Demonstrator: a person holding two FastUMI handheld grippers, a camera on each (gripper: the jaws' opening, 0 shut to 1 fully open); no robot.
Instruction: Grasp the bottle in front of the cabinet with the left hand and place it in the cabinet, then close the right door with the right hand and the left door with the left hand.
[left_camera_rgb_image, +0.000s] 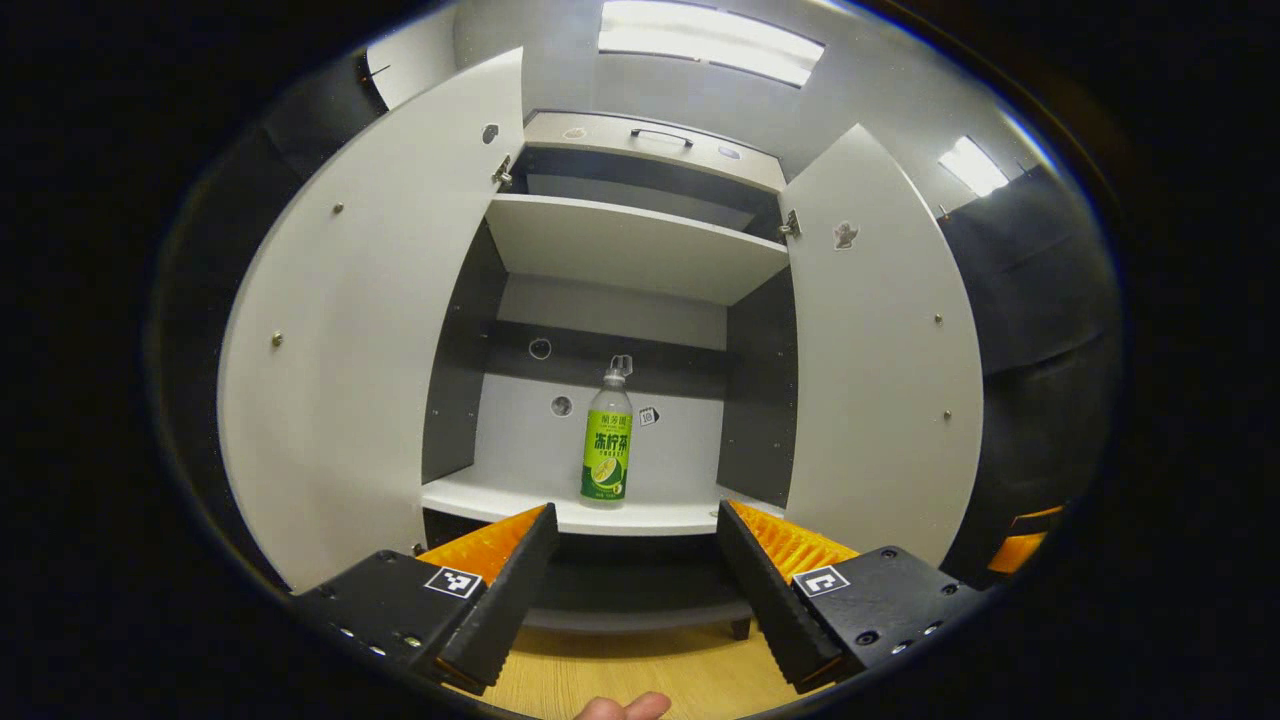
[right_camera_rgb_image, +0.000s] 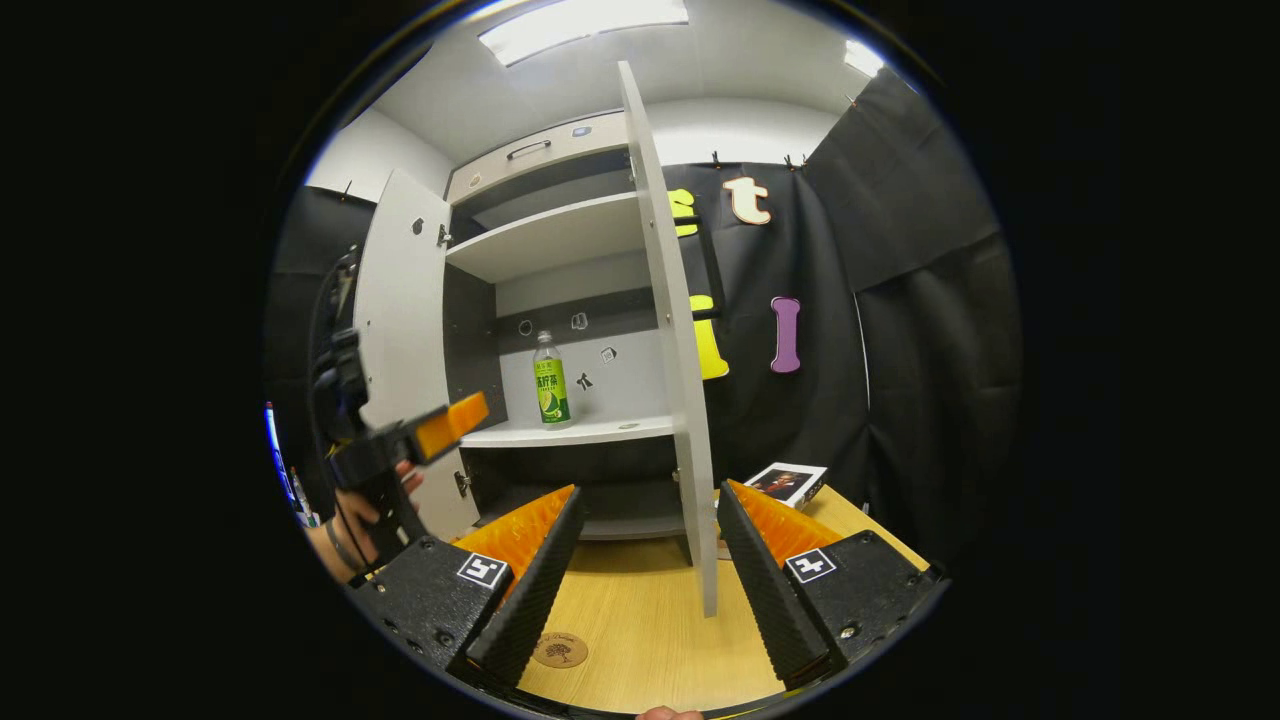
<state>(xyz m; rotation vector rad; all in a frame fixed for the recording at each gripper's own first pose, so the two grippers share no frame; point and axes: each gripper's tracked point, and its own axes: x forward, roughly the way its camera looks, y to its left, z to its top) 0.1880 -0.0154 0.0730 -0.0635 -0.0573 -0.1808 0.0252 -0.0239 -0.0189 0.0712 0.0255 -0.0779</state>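
A clear bottle (left_camera_rgb_image: 607, 440) with a green label stands upright on the cabinet's lower shelf (left_camera_rgb_image: 530, 505), near its front edge; the right gripper view has the bottle (right_camera_rgb_image: 550, 380) there too. Both white doors stand open: the left door (left_camera_rgb_image: 370, 340) and the right door (left_camera_rgb_image: 880, 350). My left gripper (left_camera_rgb_image: 635, 570) is open and empty, held back from the shelf in front of the bottle. My right gripper (right_camera_rgb_image: 650, 560) is open, with the right door's edge (right_camera_rgb_image: 685, 400) standing between its fingers and farther off, untouched. The left gripper (right_camera_rgb_image: 400, 440) and the hand holding it appear at the left.
The cabinet stands on a wooden table (right_camera_rgb_image: 640, 640). An upper shelf (left_camera_rgb_image: 630, 245) and a top drawer with a handle (left_camera_rgb_image: 660, 135) sit above. A small box with a picture (right_camera_rgb_image: 785, 482) lies on the table right of the door. A round coaster (right_camera_rgb_image: 560, 650) lies near my right gripper.
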